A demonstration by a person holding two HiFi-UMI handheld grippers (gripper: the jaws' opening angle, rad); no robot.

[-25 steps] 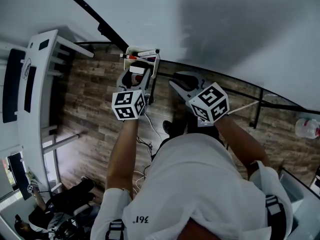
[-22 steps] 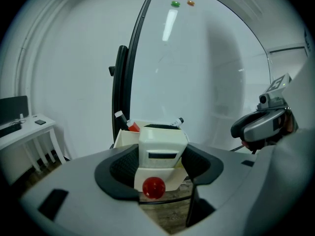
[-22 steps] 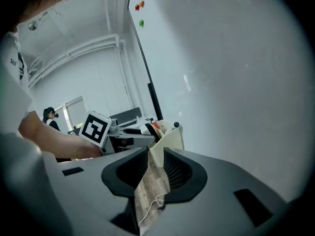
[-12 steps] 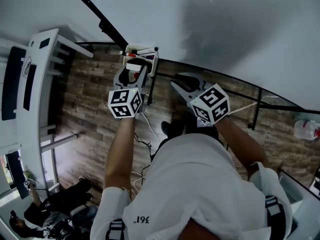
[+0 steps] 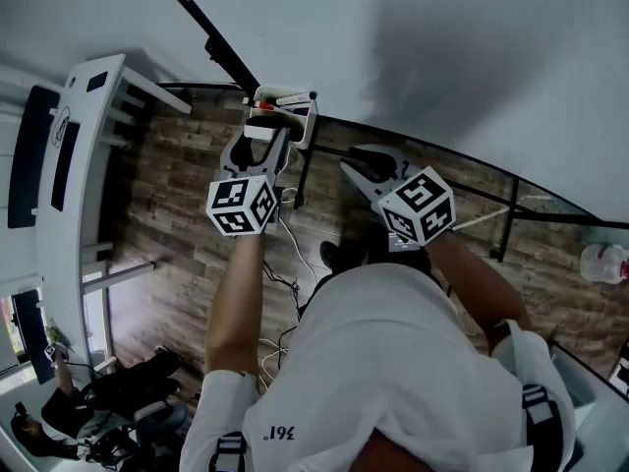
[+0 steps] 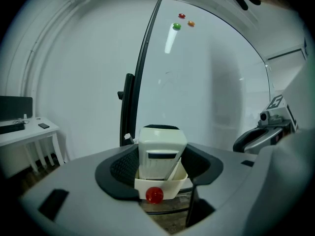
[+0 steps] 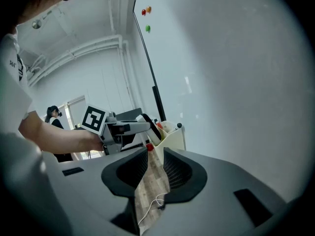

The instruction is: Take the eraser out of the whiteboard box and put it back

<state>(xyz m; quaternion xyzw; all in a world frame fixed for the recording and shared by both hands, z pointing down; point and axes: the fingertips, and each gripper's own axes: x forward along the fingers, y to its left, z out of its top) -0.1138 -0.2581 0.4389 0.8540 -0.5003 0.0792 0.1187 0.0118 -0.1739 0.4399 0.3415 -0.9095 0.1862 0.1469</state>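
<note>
a wide whiteboard [image 5: 472, 57] fills the upper part of the head view, its black frame running along a wood-plank floor [image 5: 177, 214]. a white desk [image 5: 84, 146] stands at the left, well apart from the board. the person, in a white shirt [image 5: 393, 362], reaches both arms toward the board's lower edge. the left gripper [image 5: 263, 138], its marker cube [image 5: 244, 205] facing the head camera, is at the cream whiteboard box [image 6: 174, 185] fixed to the frame. its jaws are spread wide and clamped on the two sides of the eraser [image 6: 161, 154]. the eraser stands upright with its lower end inside the box and its dark felt edge at the top. the right gripper [image 5: 352, 159] hangs just beside the left one, to the right of the box. its jaws stand a little apart with only floor showing between them. a marker [image 7: 173, 129] leans in the box beside the eraser. a thin white cable [image 7: 150, 205] lies on the floor below. a red round magnet [image 6: 154, 194] sits on the box's front wall. green [image 6: 176, 26], red [image 6: 181, 16] and orange [image 6: 191, 23] magnets dot the board high up.
</note>
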